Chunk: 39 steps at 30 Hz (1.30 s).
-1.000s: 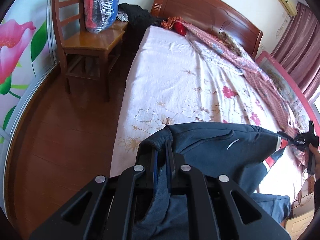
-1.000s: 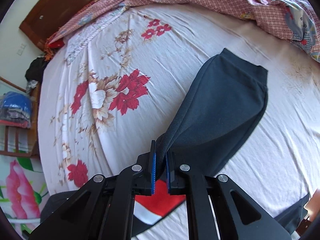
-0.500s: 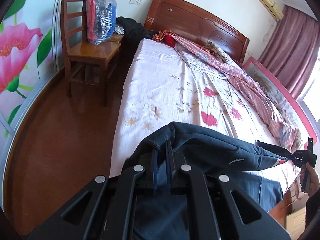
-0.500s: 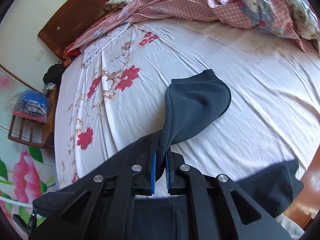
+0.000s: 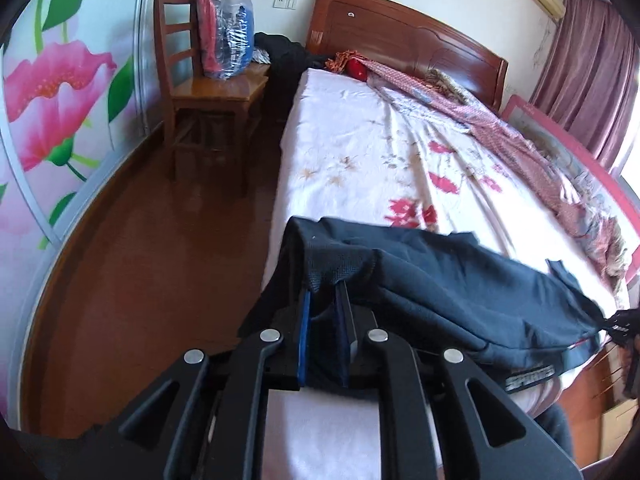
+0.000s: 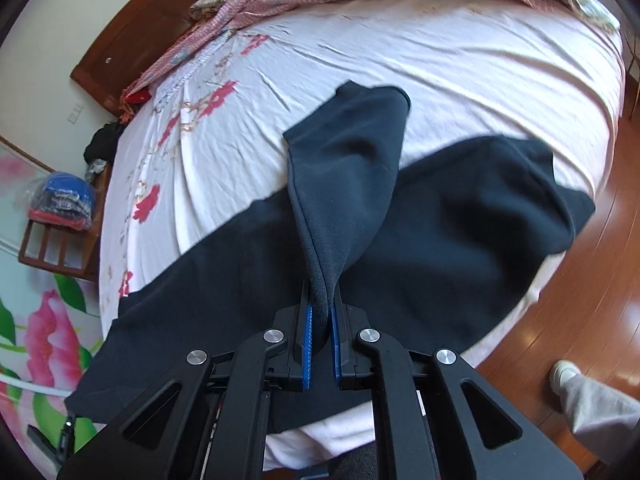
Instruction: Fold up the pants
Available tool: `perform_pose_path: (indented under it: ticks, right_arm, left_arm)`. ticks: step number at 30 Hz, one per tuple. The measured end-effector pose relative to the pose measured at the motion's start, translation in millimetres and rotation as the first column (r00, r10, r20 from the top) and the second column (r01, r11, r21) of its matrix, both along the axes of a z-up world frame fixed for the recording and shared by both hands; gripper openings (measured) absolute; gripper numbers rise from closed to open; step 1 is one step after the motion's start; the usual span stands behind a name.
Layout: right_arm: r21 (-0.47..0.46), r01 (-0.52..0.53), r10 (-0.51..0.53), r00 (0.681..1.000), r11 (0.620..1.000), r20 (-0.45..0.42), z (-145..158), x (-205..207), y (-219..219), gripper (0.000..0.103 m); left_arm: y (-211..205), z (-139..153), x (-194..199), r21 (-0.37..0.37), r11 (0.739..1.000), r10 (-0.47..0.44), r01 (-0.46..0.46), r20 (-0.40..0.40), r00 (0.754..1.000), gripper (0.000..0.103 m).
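Observation:
Dark navy pants [image 5: 460, 284] hang stretched between my two grippers over the foot of the bed. My left gripper [image 5: 323, 300] is shut on the waistband end, at the bed's left front corner. My right gripper [image 6: 320, 296] is shut on a leg cuff; that leg [image 6: 348, 168] drapes forward onto the sheet, and the rest of the pants [image 6: 460, 240] spread wide below it across the bed's edge. The right gripper also shows at the far right of the left wrist view [image 5: 622, 322].
The bed [image 5: 360, 152] has a white floral sheet, with a red patterned quilt [image 5: 520, 140] bunched along the far side. A wooden chair [image 5: 208, 92] holding a plastic bag stands by the headboard. Brown wood floor [image 5: 140, 260] lies to the left. The person's shoe [image 6: 562, 372] is at lower right.
Both grippers have lifted and drawn back toward the foot of the bed, pulling the pants with them. More of the pants now lies spread at the bed's edge.

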State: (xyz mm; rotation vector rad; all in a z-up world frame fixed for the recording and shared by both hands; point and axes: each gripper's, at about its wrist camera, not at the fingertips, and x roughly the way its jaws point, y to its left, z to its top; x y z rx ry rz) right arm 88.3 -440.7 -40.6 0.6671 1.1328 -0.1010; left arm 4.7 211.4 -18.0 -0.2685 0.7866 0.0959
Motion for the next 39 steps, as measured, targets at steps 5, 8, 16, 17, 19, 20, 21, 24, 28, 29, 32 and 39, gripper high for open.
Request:
perform_pose_path:
  ticks: [5, 8, 16, 17, 19, 20, 21, 24, 28, 29, 32, 39]
  right_arm:
    - [0.0, 0.01, -0.01, 1.0, 1.0, -0.001, -4, -8, -1, 0.007]
    - [-0.004, 0.009, -0.009, 1.0, 1.0, -0.015, -12, -13, -3, 0.007]
    - [-0.061, 0.023, -0.029, 0.994, 0.998, -0.101, -58, -18, 4, 0.013]
    - [-0.101, 0.016, -0.028, 0.992, 0.995, -0.123, -60, -17, 6, 0.028]
    - [-0.168, 0.024, -0.046, 0.99, 0.985, -0.13, -54, -19, 9, 0.052]
    - [-0.183, 0.018, -0.039, 0.993, 0.983, -0.113, -48, -21, 10, 0.053]
    - [-0.226, 0.02, -0.045, 0.993, 0.974, -0.106, -41, -22, 11, 0.053]
    - [-0.361, 0.036, -0.054, 0.998, 0.932, -0.04, -11, -23, 15, 0.053]
    - [-0.586, -0.074, 0.105, 0.994, 0.807, 0.018, 17, 8, 48, 0.053]
    - [-0.621, -0.099, 0.148, 0.989, 0.778, 0.028, 20, 20, 56, 0.054]
    - [-0.706, -0.175, 0.227, 0.974, 0.686, -0.021, 17, 54, 79, 0.053]
    - [-0.733, -0.247, 0.299, 0.952, 0.633, -0.062, 6, 86, 108, 0.054]
  left_arm:
    - [-1, -9, -16, 0.06, 0.998, 0.003, -0.003, -0.004, 1.0, 0.01]
    - [6, -22, -25, 0.094, 0.995, 0.042, -0.039, -0.024, 0.999, 0.01]
    - [-11, -32, -26, 0.262, 0.964, 0.068, -0.043, -0.09, 0.994, 0.017]
    - [-18, -26, -23, 0.279, 0.96, 0.057, -0.031, -0.087, 0.995, 0.029]
    - [-32, -14, -19, 0.332, 0.943, 0.059, -0.033, -0.069, 0.996, 0.067]
    - [-42, -5, -18, 0.381, 0.923, 0.069, -0.05, -0.036, 0.997, 0.078]
    - [-54, 3, -17, 0.412, 0.91, 0.057, -0.049, -0.006, 0.998, 0.083]
    - [-87, 17, -9, 0.47, 0.882, 0.025, -0.032, 0.021, 0.999, 0.097]
    - [-112, 9, 3, 0.472, 0.881, -0.007, 0.011, -0.011, 1.0, 0.097]
    - [-112, 5, 2, 0.451, 0.892, 0.015, 0.0, -0.03, 0.999, 0.097]
    - [-96, -1, -14, 0.398, 0.915, 0.09, -0.064, -0.047, 0.995, 0.097]
    - [-51, -19, -61, 0.417, 0.897, 0.198, -0.147, -0.08, 0.977, 0.097]
